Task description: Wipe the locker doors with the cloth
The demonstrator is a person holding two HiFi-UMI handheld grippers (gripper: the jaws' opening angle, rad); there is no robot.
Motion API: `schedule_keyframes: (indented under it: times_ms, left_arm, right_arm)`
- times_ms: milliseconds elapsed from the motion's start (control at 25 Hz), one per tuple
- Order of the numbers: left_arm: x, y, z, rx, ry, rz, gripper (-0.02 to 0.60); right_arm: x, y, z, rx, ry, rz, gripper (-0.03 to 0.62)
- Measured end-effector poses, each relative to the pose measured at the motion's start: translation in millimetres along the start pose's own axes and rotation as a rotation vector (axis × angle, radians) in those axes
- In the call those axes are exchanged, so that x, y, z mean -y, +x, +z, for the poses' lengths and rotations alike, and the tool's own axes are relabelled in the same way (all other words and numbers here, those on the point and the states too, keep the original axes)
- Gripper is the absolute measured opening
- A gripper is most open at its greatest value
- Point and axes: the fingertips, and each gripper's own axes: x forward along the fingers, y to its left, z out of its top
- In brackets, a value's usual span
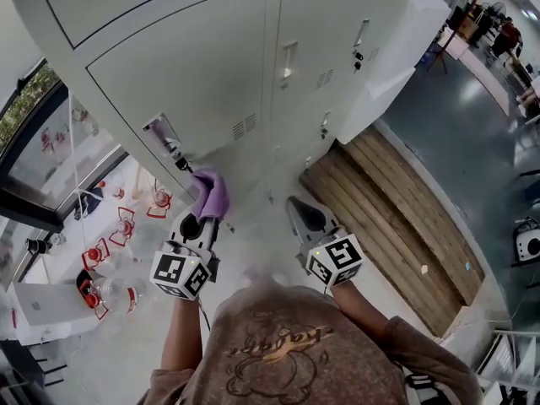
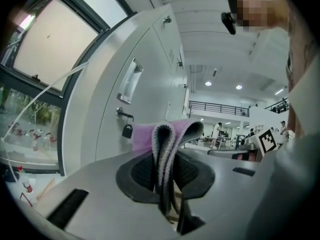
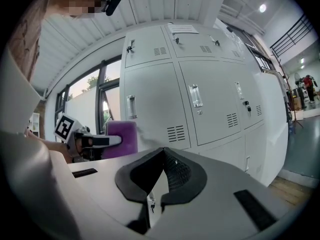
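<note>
cloth in left tool, before locker doors | right tool to its right, apart | window far left

no legible text or numbers anywhere

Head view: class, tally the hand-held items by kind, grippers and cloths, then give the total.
grey two-jaw grippers: 2 (left gripper, right gripper)
purple cloth: 1, clamped in the left gripper
total: 3
</note>
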Motion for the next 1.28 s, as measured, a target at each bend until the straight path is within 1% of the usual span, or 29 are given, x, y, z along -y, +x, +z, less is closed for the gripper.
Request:
schedule_keyframes:
  times_ms: [80,200,360,640,920,1280]
  left_arm:
    - [0,1,-10,-0.004,0.005,0.006,0.044]
    - [-1,1,-21,-0.006,-0.007,0.016,0.044]
    - [-3,-2,-31,-0.013,-0.006,0.020,0.044]
    - [-8,-1,-27,-0.014,0.005,0.036,0.044]
    - [-11,1,-33,-0.036,-0.021,0.052,0.044]
    - [-11,-3,-28,-0.026,-0.033,0.054,0.044]
  right_arm:
    - [-3,2,-7,-0.012,-0.003,0.002,-0.002]
    - [-6,2,-16,-0.029,-0.016,0.004,-0.002]
    - [-6,3,-22,-0.038,-0.022,0.003,-0.002]
    - [-8,7,-19,-0.035,-0.033,0.013,-0.002]
    - [-12,9,-18,-0.038,-0.038,0.027,-0.002]
    - [-16,11,-14,-0.035,-0.038,0.033,-0.002]
